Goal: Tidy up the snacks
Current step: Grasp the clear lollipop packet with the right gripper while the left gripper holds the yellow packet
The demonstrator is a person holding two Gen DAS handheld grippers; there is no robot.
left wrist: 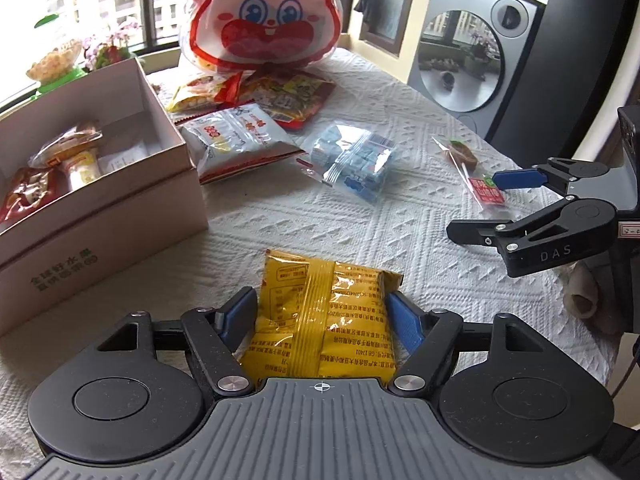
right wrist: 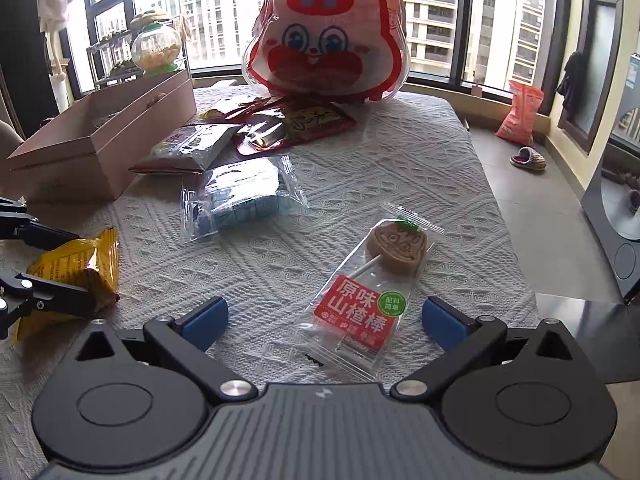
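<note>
While snacks wait on the desk [left wrist: 400, 92], pick-up step in hand, by the look of it. Left wrist view: left tool [left wrist: 322, 318] spread wide around the yellow packet [left wrist: 320, 320], blue pads either side, seemingly not pressing. Next calls for closing on it, then across to the open box [left wrist: 120, 184], just beside on the left. Right wrist view: right tool [right wrist: 324, 320] wide too, straddling the lower end of the hawthorn lollipop [right wrist: 368, 292], flat in its clear wrapper, pads well apart from it. Needs lowering, then a squeeze.
</note>
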